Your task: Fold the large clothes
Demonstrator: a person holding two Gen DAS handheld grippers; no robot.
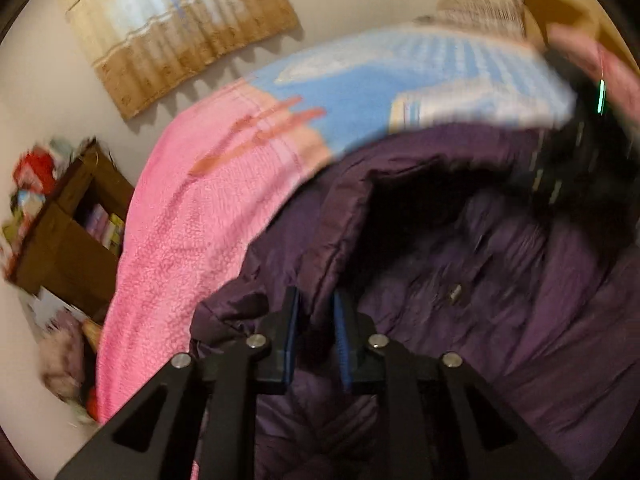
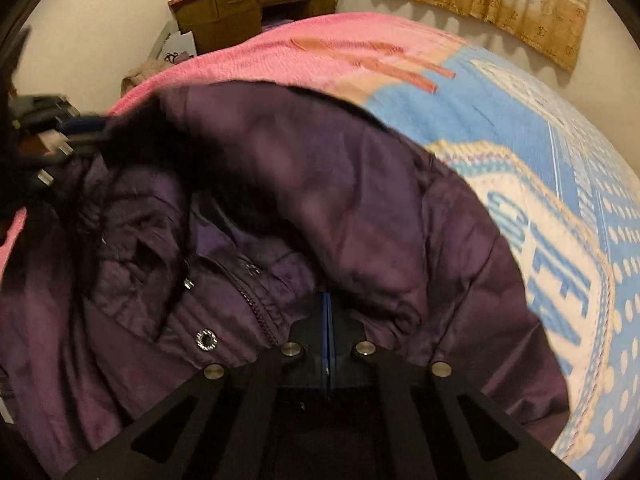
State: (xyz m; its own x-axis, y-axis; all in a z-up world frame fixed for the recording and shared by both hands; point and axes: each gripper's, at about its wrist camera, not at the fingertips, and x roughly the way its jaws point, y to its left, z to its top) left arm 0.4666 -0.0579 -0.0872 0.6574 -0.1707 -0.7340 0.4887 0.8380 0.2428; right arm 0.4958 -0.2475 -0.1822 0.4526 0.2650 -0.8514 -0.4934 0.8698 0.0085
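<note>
Jacket [image 1: 460, 280]: dark purple puffer, lying crumpled on the bed blanket, filling the space ahead of both tongs; zipper and snap buttons showing in right wrist view [image 2: 280, 208].
Left gripper [image 1: 316, 320]: pads standing a little apart w/ a narrow gap, purple fabric edge running up betw. them; can't tell if actually pinching it. Hood/collar opening gaping dark just ahead of the tips.
Right gripper [image 2: 327, 320]: blue pads pressing together, closed; a fold of jacket draping over the tips, hiding them, so can't tell whether cloth is caught betw. them.
Snap ring [image 2: 206, 340]: sitting on the jacket just left of the right tongs' fingers.
Blanket [image 1: 192, 216]: pink part spreading left of the left tongs, blue/white patterned part beyond the jacket; in right wrist view [image 2: 560, 240] blue part lying right of the tongs.
Curtain [image 1: 180, 28]: tan, hanging on the wall far ahead-left of left tongs.
Desk [image 2: 256, 12]: brown, cluttered on top, standing past the bed, far ahead of right tongs.
Blur: both views smearing, esp. upper right of left view.
</note>
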